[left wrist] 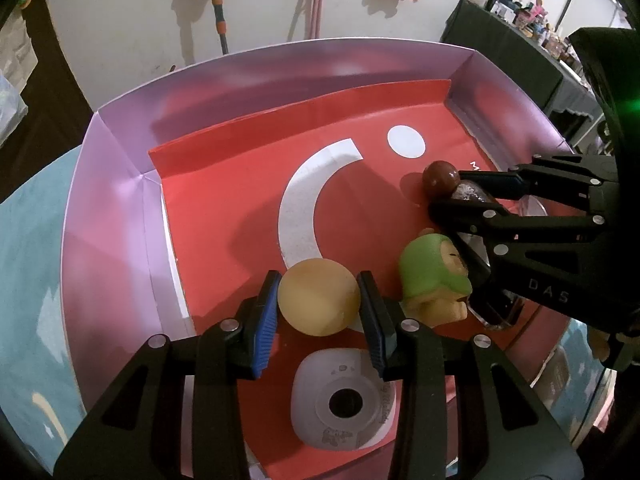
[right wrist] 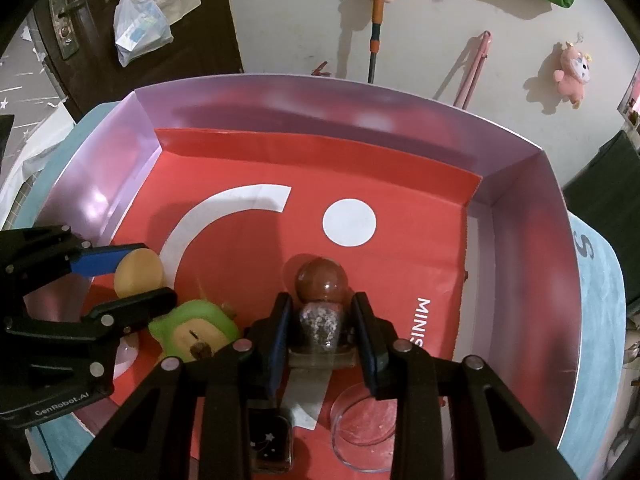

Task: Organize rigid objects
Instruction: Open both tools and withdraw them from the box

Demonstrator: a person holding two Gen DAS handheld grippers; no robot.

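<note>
Pinching a pale yellow disc (left wrist: 319, 297) (smooth, round), the left hand-held gripper (left wrist: 319, 312) mirrors the right hand-held gripper (right wrist: 322, 336), clamped on a brown-capped glitter bottle (right wrist: 320, 300).

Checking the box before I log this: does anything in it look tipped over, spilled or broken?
Nothing looks spilled or broken. The green toy figure lies tipped on its side on the red box floor, beside the yellow ball.
</note>
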